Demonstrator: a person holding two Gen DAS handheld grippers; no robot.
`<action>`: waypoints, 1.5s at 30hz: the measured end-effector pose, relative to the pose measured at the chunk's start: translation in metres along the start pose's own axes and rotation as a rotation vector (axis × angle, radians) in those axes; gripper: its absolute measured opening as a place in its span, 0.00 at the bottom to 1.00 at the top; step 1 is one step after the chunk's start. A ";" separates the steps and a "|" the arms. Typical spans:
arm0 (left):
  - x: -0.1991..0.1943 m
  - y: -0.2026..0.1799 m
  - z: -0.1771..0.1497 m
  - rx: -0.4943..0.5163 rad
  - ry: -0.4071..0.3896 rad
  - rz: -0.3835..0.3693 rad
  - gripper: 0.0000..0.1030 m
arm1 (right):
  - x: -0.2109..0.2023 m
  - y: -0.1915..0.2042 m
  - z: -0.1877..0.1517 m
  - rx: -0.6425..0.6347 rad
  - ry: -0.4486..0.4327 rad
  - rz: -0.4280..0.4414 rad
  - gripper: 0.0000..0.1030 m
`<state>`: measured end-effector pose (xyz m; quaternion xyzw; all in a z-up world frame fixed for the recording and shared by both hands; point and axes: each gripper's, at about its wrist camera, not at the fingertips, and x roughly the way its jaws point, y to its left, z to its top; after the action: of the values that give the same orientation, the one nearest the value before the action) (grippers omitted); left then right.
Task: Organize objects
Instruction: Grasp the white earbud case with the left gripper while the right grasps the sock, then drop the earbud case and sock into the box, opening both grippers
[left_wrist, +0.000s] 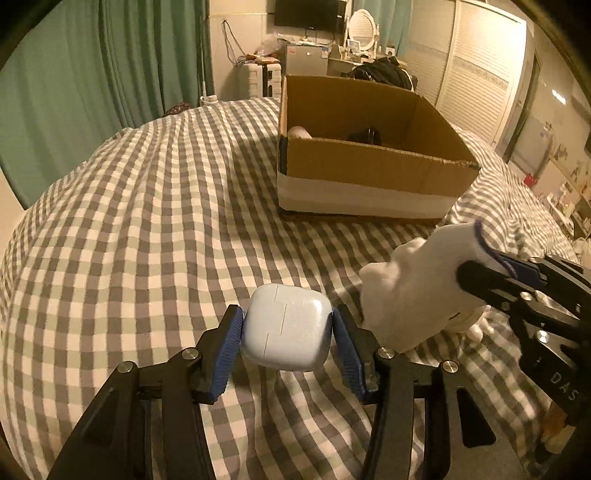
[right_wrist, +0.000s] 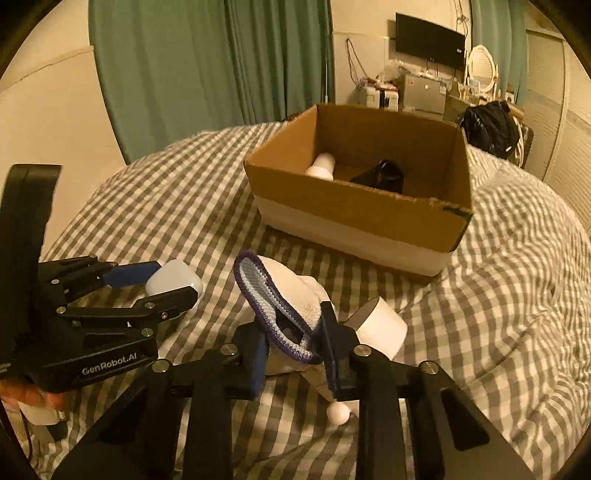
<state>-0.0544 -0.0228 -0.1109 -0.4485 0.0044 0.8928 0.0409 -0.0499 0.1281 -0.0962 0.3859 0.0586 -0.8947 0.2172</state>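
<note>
My left gripper (left_wrist: 286, 332) is shut on a pale blue earbud case (left_wrist: 286, 326), held just above the checked bedspread; it also shows in the right wrist view (right_wrist: 173, 282). My right gripper (right_wrist: 295, 343) is shut on a white sock (right_wrist: 295, 291) with a purple cuff, lifted off the bed; the sock also shows in the left wrist view (left_wrist: 417, 288). An open cardboard box (right_wrist: 354, 218) stands ahead on the bed, holding a white bottle (right_wrist: 322, 166) and a black object (right_wrist: 382, 175).
A roll of toilet paper (right_wrist: 380, 328) and a small white ball (right_wrist: 338, 412) lie on the bed by my right gripper. Green curtains hang to the left. A cluttered desk, a monitor and wardrobes stand beyond the bed.
</note>
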 end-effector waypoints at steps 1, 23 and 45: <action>-0.006 -0.001 0.000 -0.001 -0.007 0.001 0.50 | -0.005 0.000 0.000 -0.006 -0.010 -0.007 0.22; -0.138 -0.040 0.064 0.012 -0.252 -0.034 0.50 | -0.165 0.002 0.052 -0.061 -0.337 -0.055 0.21; -0.033 -0.056 0.219 0.057 -0.300 -0.013 0.50 | -0.084 -0.062 0.188 -0.067 -0.430 -0.103 0.21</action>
<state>-0.2055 0.0404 0.0481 -0.3086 0.0206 0.9491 0.0599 -0.1503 0.1615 0.0905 0.1752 0.0604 -0.9639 0.1913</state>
